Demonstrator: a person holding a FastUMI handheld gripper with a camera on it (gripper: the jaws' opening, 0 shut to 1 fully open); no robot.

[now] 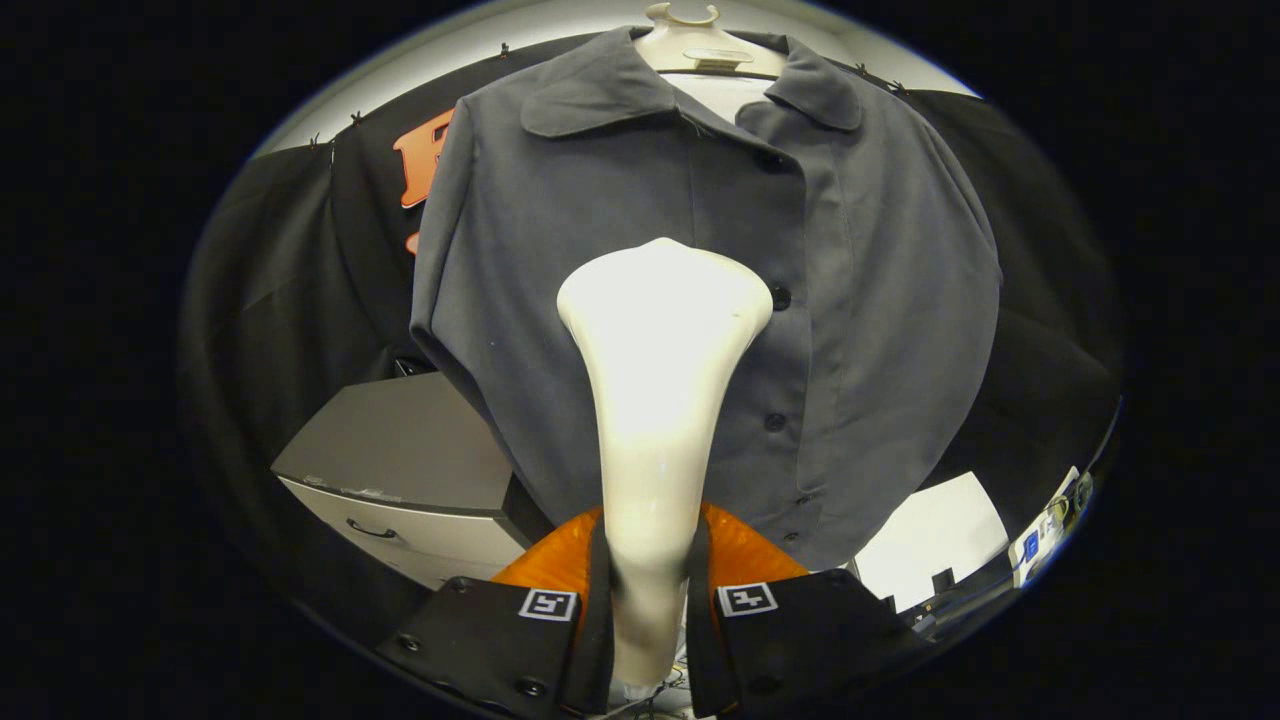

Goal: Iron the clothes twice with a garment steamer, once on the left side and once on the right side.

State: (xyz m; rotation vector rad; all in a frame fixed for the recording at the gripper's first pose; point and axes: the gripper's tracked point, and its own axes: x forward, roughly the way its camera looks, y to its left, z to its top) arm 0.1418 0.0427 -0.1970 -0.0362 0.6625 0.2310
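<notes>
The grey shirt point(700, 300) hangs buttoned on a pale hanger form point(700, 50) in front of the black booth wall, well above the grey drawer cabinet point(400, 470) that stands low to its left. It spreads broad and fairly flat, collar at the top and a line of dark buttons point(780, 296) running down just right of centre.

The garment steamer point(660, 400) comes next in size: a cream wand whose slim handle rises from between the fingers and flares into a wide head. That head sits over the middle of the shirt front, just left of the button line, at about chest height. Whether it touches the cloth or floats just off it cannot be told from here.

The tongs point(648, 610) are clamped narrow on the steamer's handle, both fingers pressing its sides, so the wand points straight ahead along them. The shirt lies directly beyond the fingers, with its hem just above and behind them.

Judging by the head's place, a pass on the shirt's left-of-buttons panel looks to be the step in hand. To do it well, I would keep the head's face flat to the cloth, travel in one slow straight stroke along the panel, steer clear of the buttons, and hold the grip firm so the wand does not twist. The panel right of the buttons would then want the same stroke.
</notes>
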